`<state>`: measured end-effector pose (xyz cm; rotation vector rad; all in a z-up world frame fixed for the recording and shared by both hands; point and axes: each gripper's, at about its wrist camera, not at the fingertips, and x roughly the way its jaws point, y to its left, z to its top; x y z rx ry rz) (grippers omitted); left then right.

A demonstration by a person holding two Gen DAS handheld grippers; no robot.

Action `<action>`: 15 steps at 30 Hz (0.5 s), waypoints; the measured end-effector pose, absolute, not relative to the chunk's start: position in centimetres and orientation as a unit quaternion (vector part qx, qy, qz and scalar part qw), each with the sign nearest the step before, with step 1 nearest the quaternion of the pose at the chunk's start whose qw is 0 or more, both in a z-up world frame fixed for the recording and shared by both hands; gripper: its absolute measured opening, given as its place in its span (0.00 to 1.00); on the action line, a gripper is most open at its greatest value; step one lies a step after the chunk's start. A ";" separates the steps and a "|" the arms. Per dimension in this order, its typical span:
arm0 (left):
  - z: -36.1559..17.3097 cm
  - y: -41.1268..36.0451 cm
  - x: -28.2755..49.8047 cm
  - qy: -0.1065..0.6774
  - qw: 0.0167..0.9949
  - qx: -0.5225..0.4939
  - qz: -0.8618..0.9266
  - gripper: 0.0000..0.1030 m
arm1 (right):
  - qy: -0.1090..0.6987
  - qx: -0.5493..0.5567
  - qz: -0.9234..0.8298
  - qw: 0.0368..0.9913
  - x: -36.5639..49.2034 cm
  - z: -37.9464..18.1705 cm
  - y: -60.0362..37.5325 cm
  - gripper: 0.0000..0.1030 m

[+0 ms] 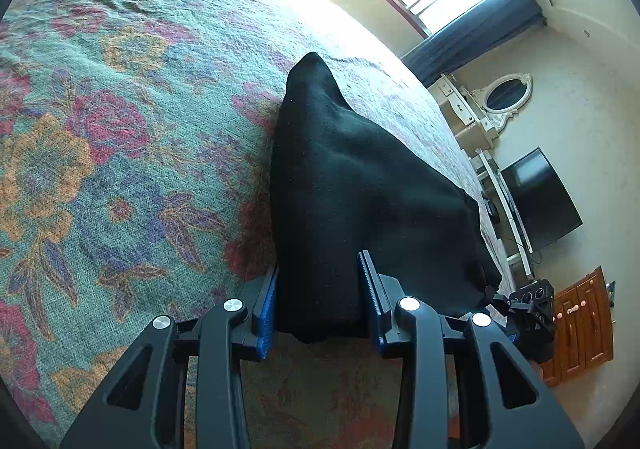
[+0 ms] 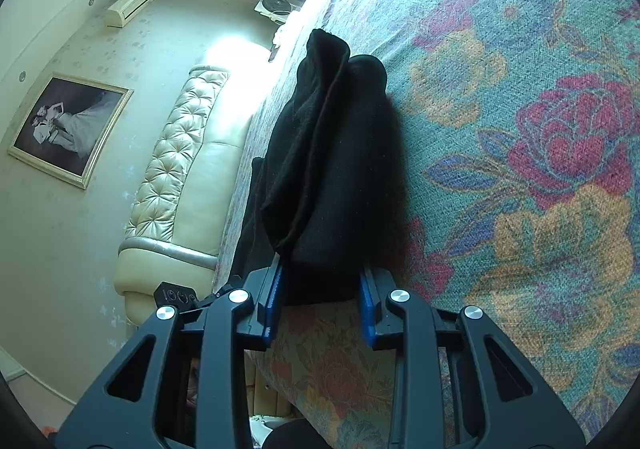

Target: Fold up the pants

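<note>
The black pants (image 1: 360,185) lie folded on a floral bedspread (image 1: 120,129). In the left wrist view, my left gripper (image 1: 318,289) has its blue-padded jaws on either side of the near edge of the pants, closed on the thick fold. In the right wrist view, my right gripper (image 2: 320,289) grips the other near corner of the pants (image 2: 332,153) the same way; a folded layer with a seam lies on top. The other gripper's body (image 1: 532,305) shows at the right edge of the pants.
The bed edge runs close to both grippers. A tufted cream headboard (image 2: 176,169) and a framed photo (image 2: 68,129) are on the left in the right wrist view. A TV (image 1: 540,197), a white dresser with mirror (image 1: 500,101) and a wooden cabinet (image 1: 580,329) stand beyond the bed.
</note>
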<state>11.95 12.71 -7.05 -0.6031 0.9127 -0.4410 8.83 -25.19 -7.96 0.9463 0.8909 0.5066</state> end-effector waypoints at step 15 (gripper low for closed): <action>-8.0 12.5 11.9 0.426 0.843 -0.253 -0.209 0.37 | 0.411 0.460 0.235 0.751 8.2 -11.0 -27.2 0.29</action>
